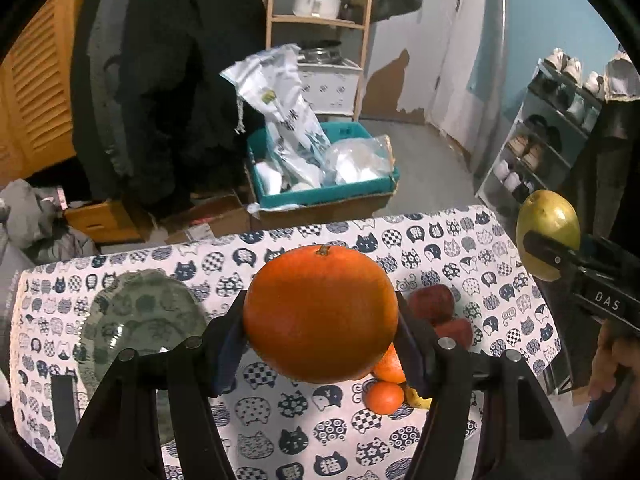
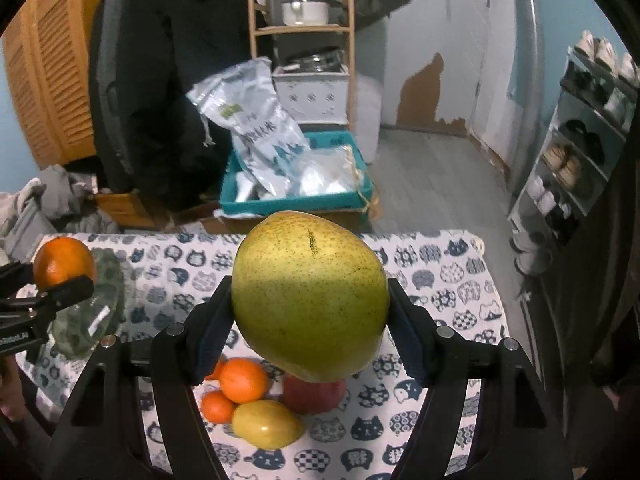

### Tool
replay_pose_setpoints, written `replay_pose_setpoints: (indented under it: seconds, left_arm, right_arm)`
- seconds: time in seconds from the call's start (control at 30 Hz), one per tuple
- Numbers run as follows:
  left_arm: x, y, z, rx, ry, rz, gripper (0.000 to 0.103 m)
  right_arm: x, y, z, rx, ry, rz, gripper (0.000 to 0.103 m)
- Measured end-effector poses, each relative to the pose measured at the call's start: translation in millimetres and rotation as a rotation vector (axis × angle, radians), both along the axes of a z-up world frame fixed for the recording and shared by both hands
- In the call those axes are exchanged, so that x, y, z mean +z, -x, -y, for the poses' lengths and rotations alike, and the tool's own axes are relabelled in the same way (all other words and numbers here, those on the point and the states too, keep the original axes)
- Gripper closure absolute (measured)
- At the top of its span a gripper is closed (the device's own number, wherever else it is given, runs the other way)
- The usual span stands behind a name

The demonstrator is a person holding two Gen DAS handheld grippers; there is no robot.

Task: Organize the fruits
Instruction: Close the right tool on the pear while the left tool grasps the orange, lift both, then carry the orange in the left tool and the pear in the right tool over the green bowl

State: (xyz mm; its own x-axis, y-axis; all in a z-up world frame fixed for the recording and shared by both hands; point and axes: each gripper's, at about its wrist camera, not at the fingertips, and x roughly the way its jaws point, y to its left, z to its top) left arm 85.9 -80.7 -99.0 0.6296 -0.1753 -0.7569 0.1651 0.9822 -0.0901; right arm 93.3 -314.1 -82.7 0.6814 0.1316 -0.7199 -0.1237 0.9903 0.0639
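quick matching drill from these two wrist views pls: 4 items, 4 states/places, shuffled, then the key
Items
1. large round orange
2. big yellow-green pear
3. green patterned glass plate
4. small yellow mango-shaped fruit

States
A. lying on the cat-print tablecloth beside small oranges
B. clamped in the right gripper
C. resting on the cloth, nothing visible on it
D. clamped in the left gripper

Pairs: 1-D, 2-B, 3-C, 4-A

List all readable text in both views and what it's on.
"DAS": white letters on the black right hand-held gripper, in the left wrist view.
White label on the left hand-held gripper: too blurred to read.
Large white printed bag in the teal bin: Chinese characters, too blurred to read.
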Motion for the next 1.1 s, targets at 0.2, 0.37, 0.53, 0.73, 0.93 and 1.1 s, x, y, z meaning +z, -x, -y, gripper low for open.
replay_pose_setpoints:
  seconds: [0.2, 0.37, 0.53, 0.73, 0.93, 1.1]
  left_arm:
    - [14.1, 9.4, -19.9, 0.025, -0.009, 0.044, 0.035]
    - [18.6, 15.0, -37.5, 0.055, -0.012, 0.061, 0.035]
    - [17.7, 19.3, -60.5, 0.093, -0.028, 0.071, 0.035]
    - [11.1, 24.3, -93.6, 0.151, -0.026, 0.056, 0.035]
    - [6.6, 30.0, -129.0, 0.214, -0.029, 0.046, 0.035]
    - [-0.9, 31.8, -158.7, 0.27, -0.032, 0.031, 0.035]
  right_arm:
    - [16.0, 5.0, -21.2, 0.042, -0.012, 0.03, 0.03]
    - [25.9, 6.9, -46.6, 0.09, -0.02, 0.049, 0.03]
    - [29.0, 4.1, -75.1, 0.137, -0.03, 0.045, 0.03]
    - [27.8, -3.3, -114.8, 0.201, -0.044, 0.029, 0.03]
    - [21.8, -9.4, -159.6, 0.268, -0.048, 0.005, 0.03]
    - [16.7, -14.9, -195.1, 0.322, -0.053, -0.017, 0.03]
